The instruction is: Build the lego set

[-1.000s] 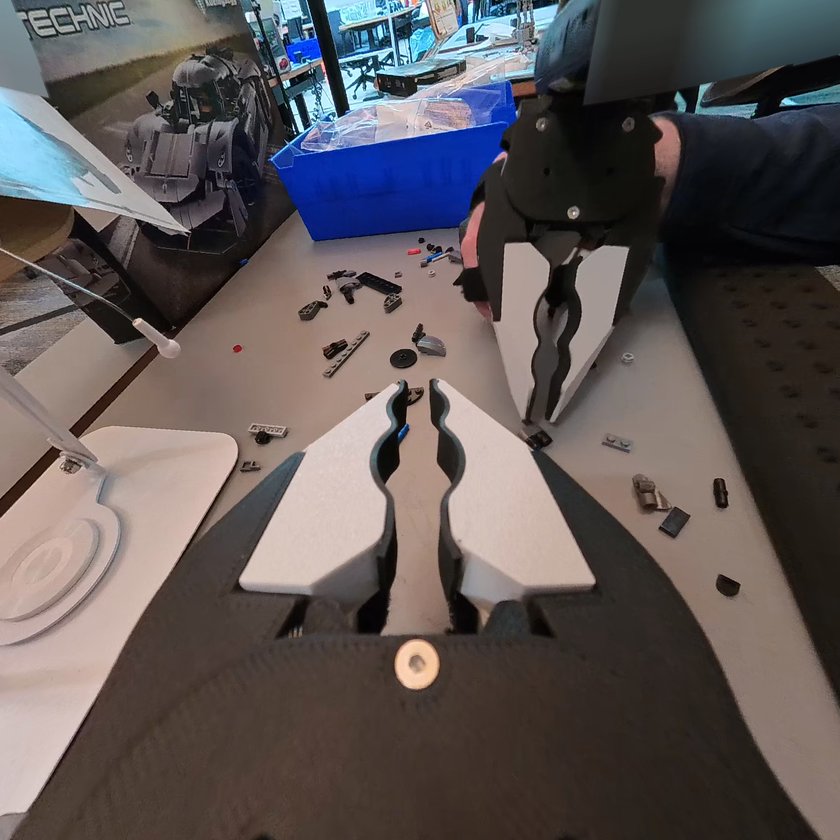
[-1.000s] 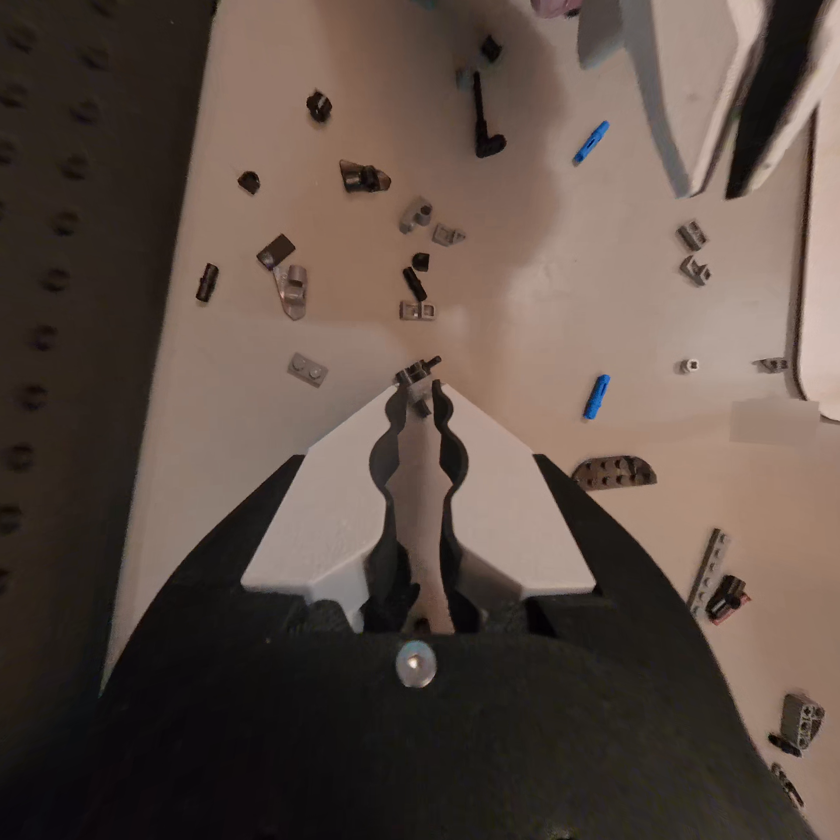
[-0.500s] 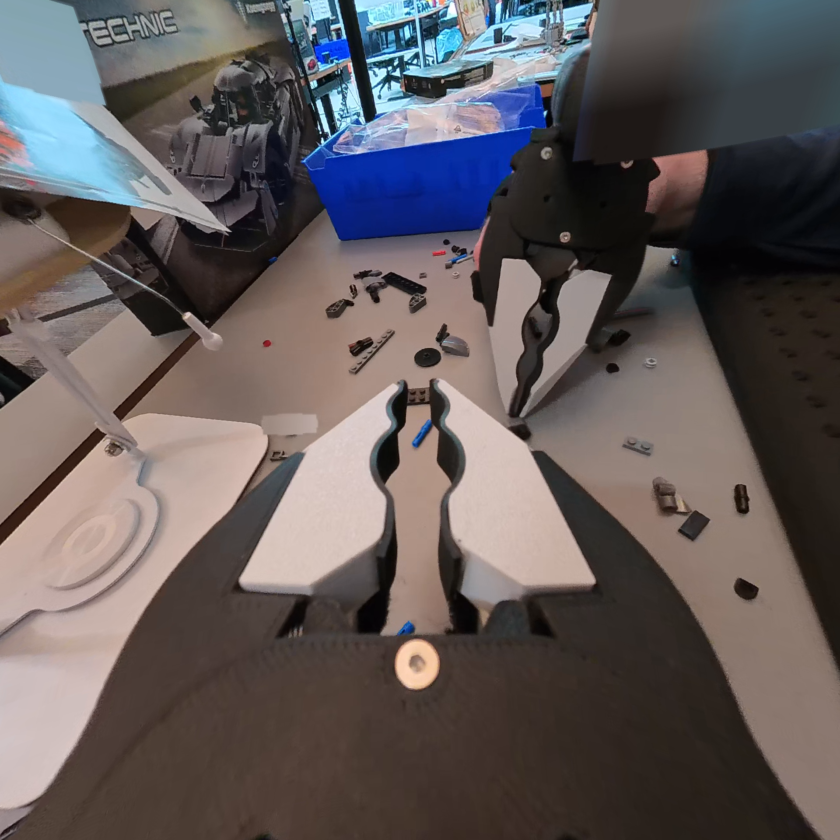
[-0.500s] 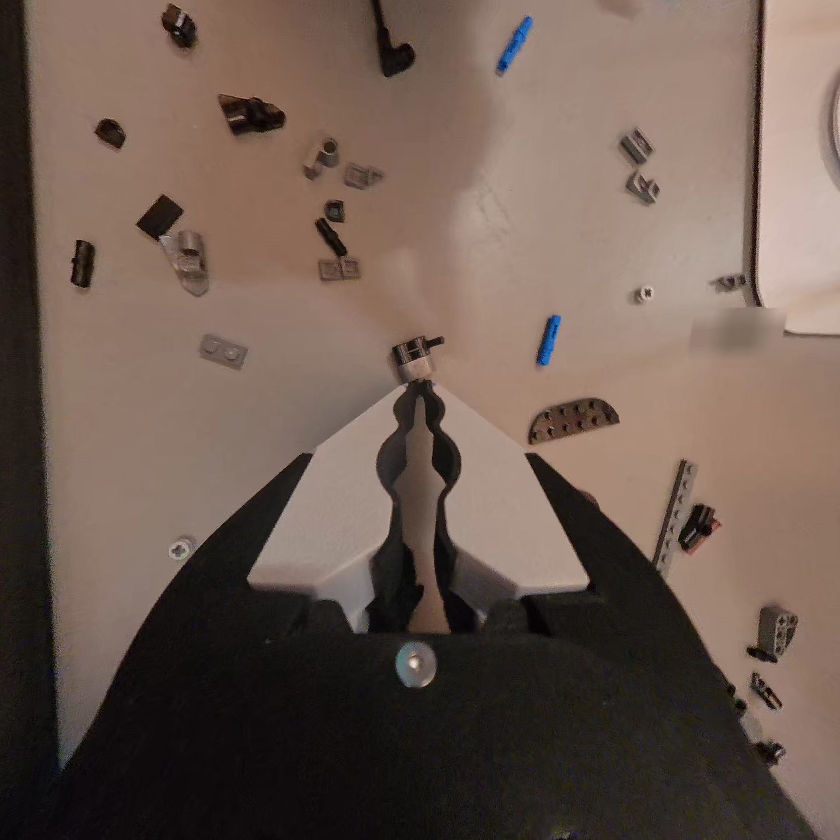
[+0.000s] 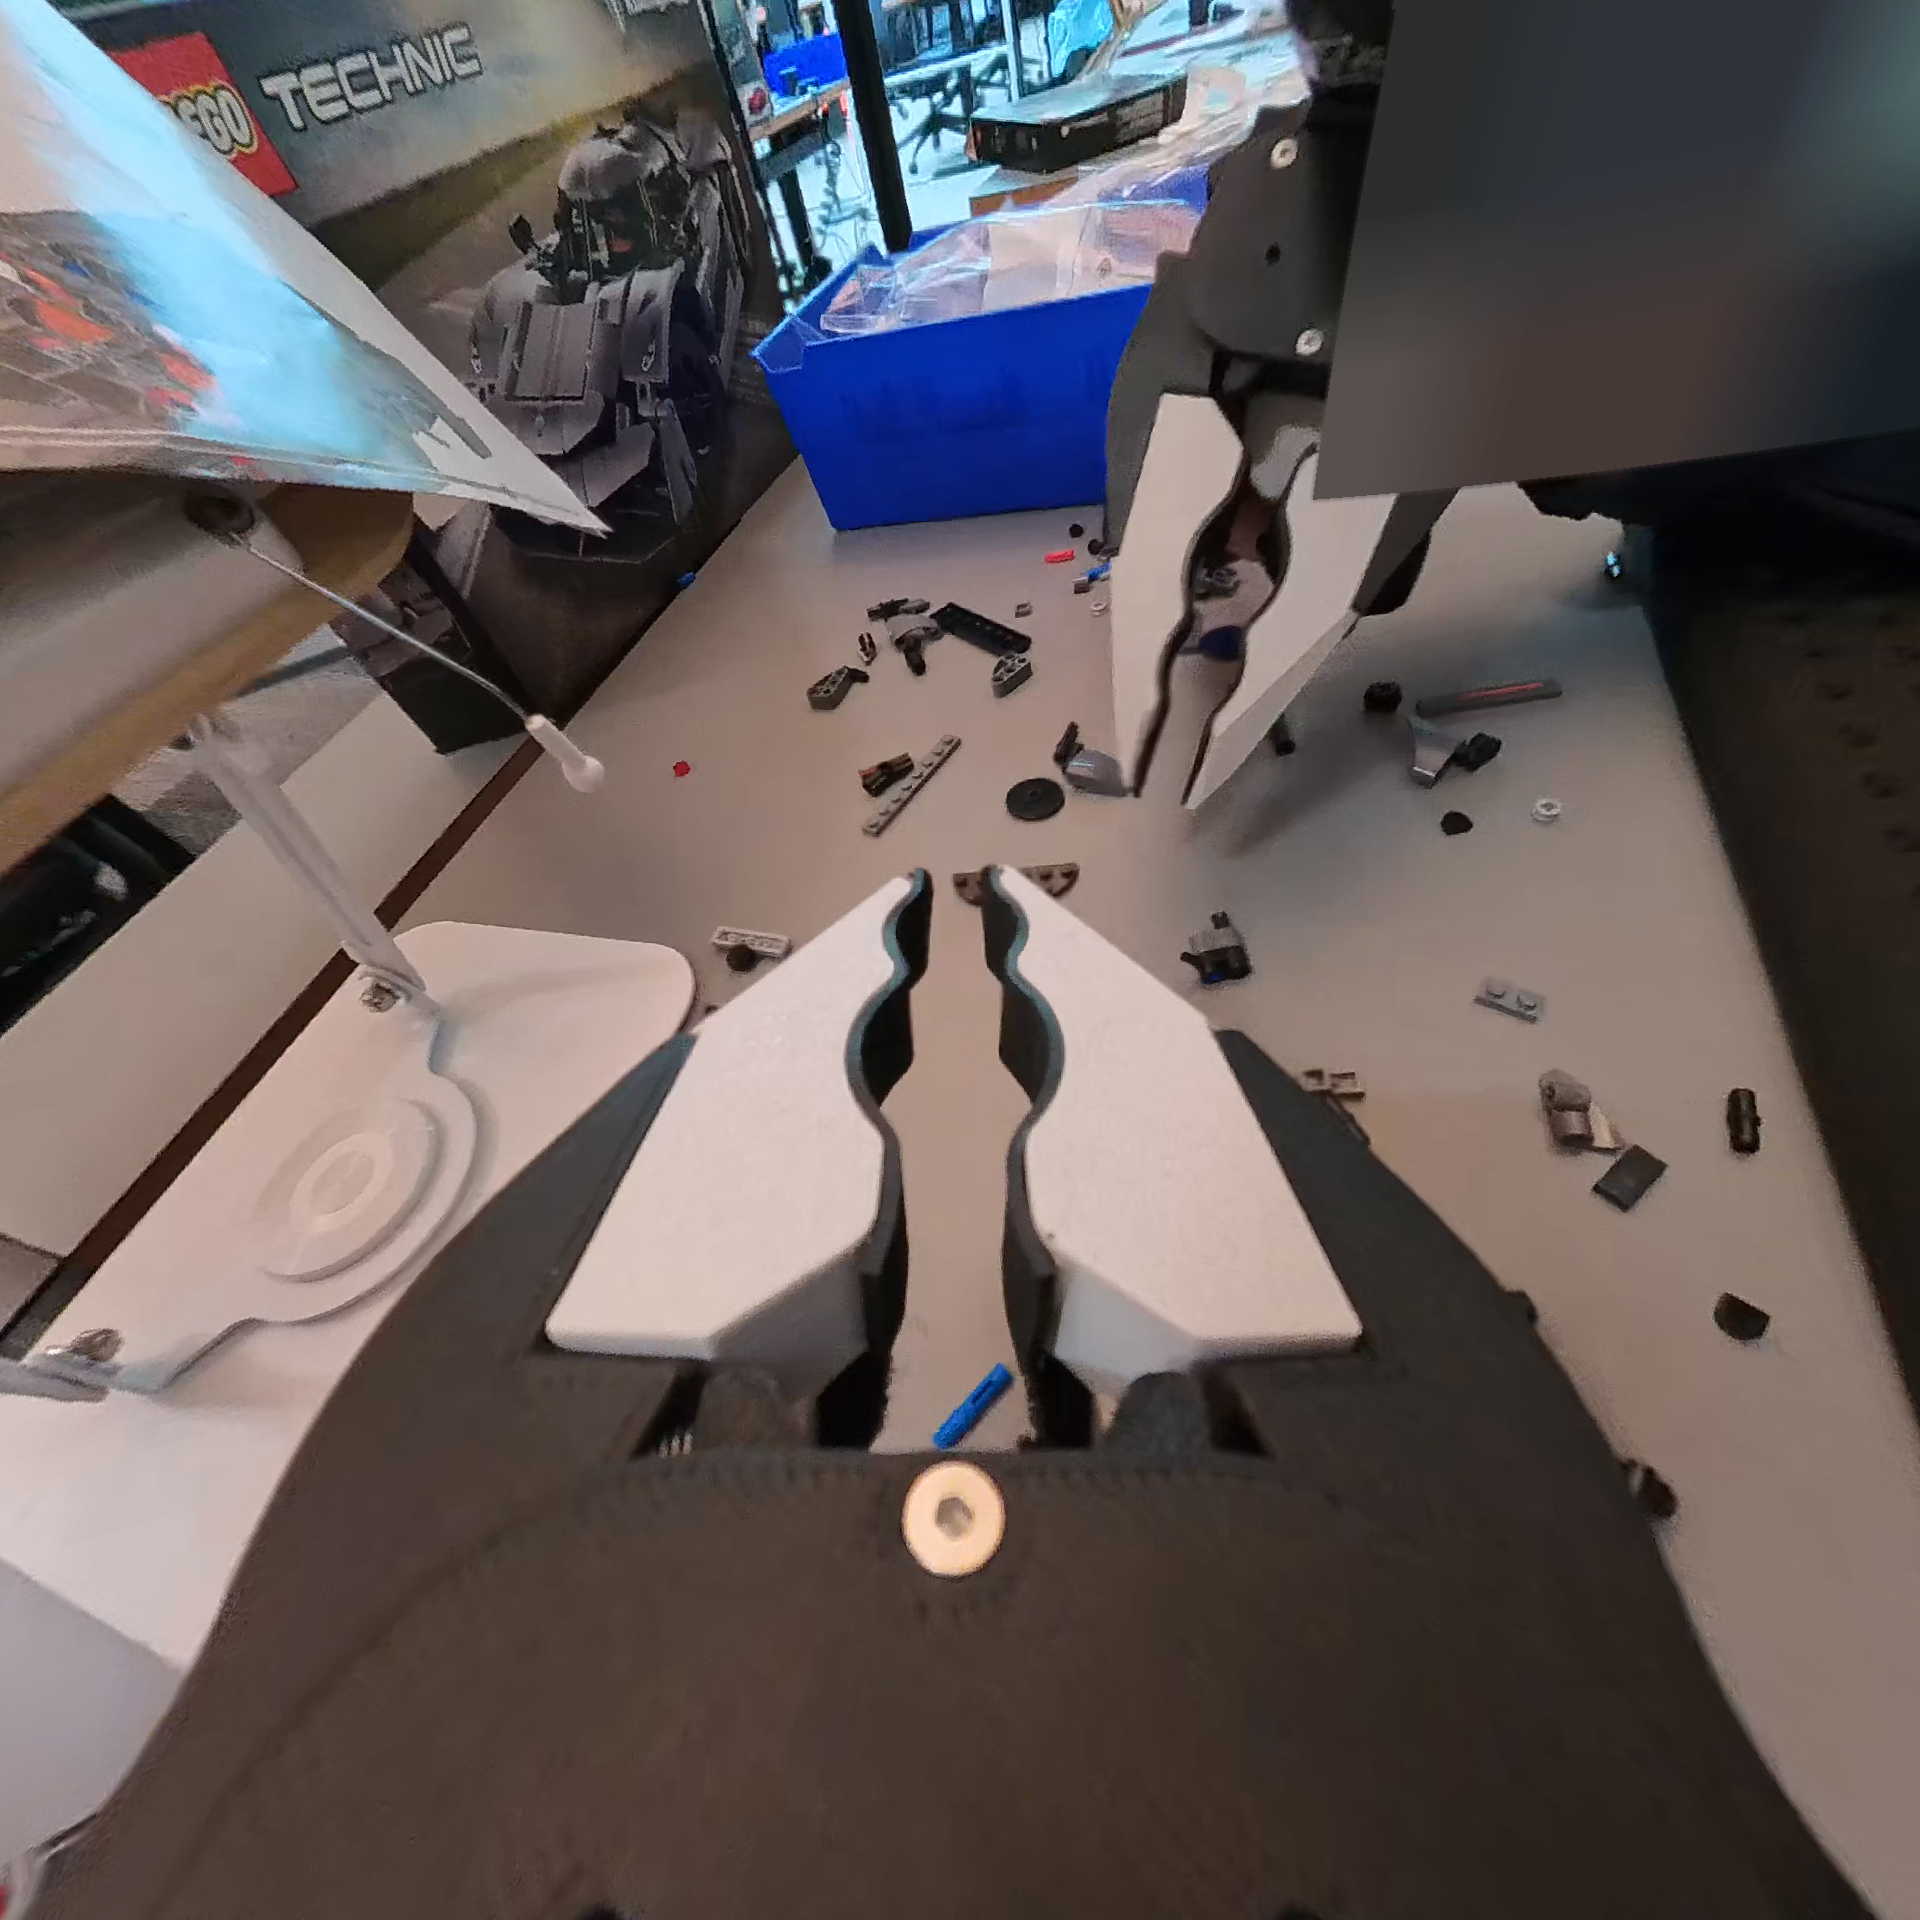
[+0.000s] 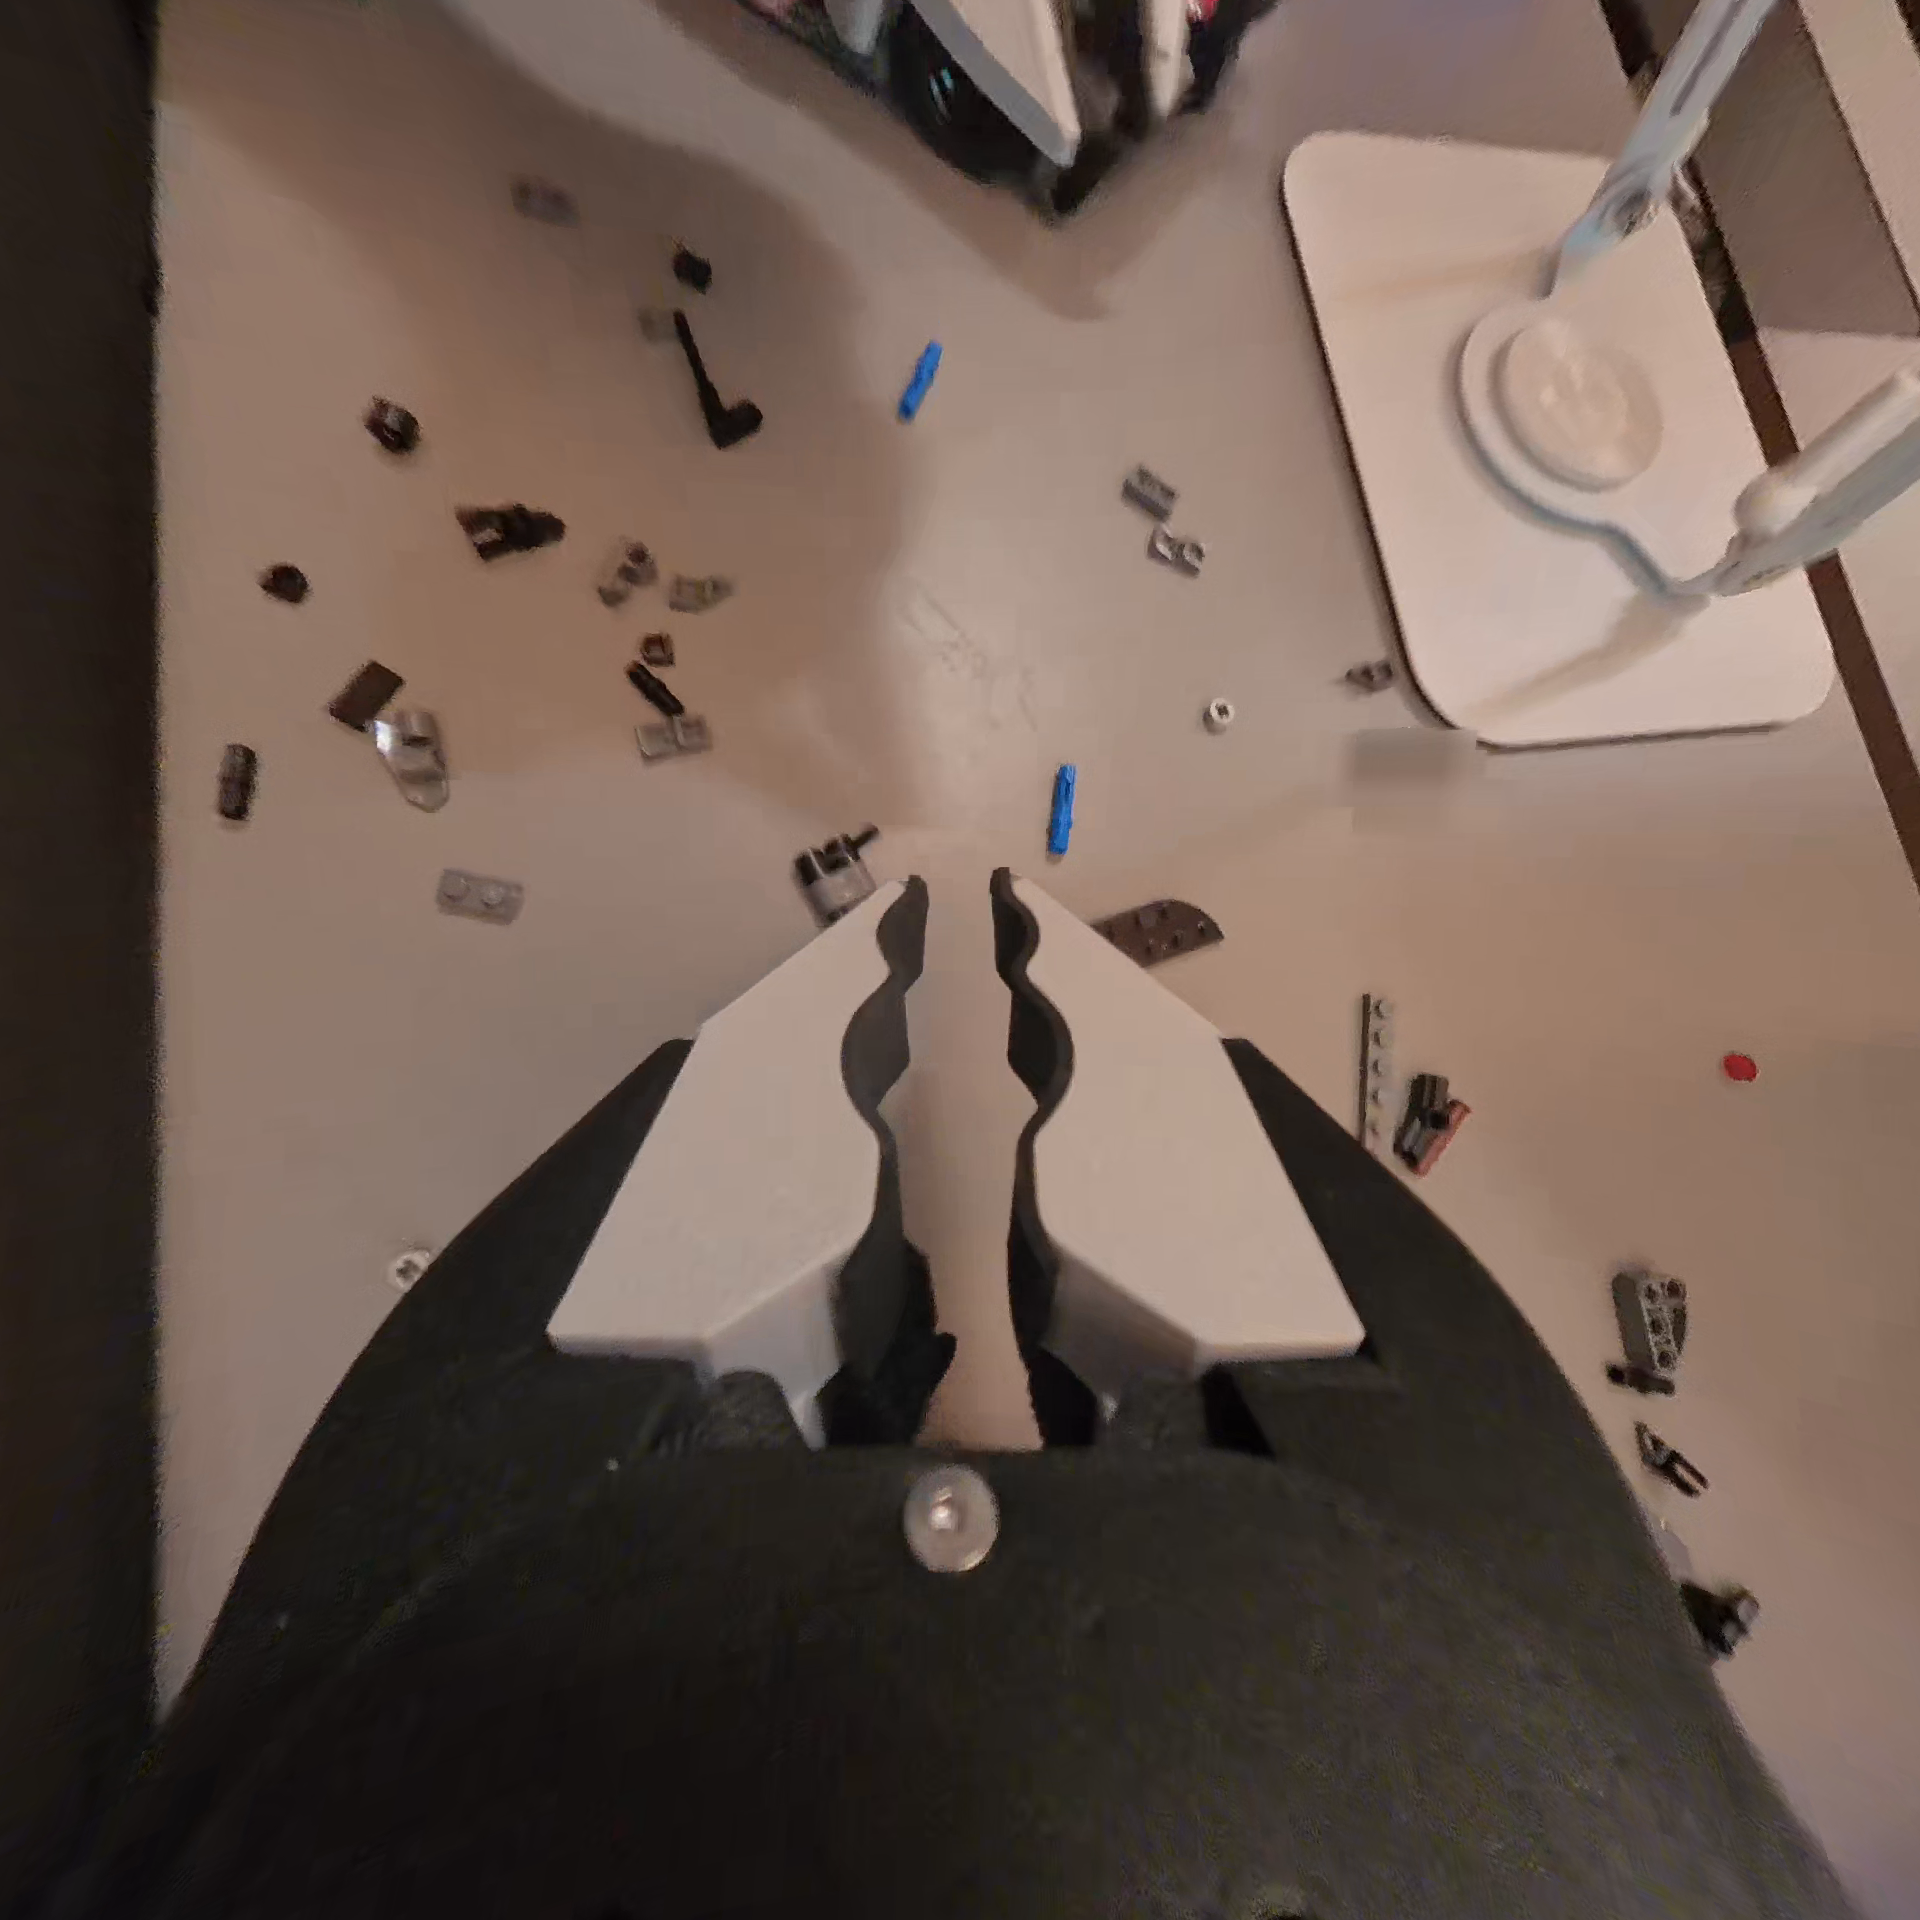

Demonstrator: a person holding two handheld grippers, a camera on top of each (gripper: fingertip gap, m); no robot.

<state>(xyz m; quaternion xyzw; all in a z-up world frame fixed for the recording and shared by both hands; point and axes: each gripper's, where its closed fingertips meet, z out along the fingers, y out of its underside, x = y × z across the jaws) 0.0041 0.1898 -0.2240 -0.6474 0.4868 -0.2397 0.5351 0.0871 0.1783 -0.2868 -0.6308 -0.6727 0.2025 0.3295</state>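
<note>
Above grey table (image 6: 1039,644), right gripper (image 6: 951,883) is now parted and empty; small grey-black connector (image 6: 831,868), pinched half second ago, lies released just beside left fingertip. Left gripper (image 5: 954,883) slightly open, empty. Fresh pick is likely needed.

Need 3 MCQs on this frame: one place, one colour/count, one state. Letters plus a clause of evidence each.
1. Where does the blue bin stand?
A) far end of the table, beside the set's box
B) on the white stand base
C) on the floor

2. How many blue pins lie on the table in the right wrist view?
A) none
B) two
C) five

3. The right claw is:
A) shut on a pin
B) open, empty
C) out of view

Answers: 1 A, it sits past the scattered parts by the box. 2 B, one far, one near the tips. 3 B, bare table shows between its fingers.
</note>
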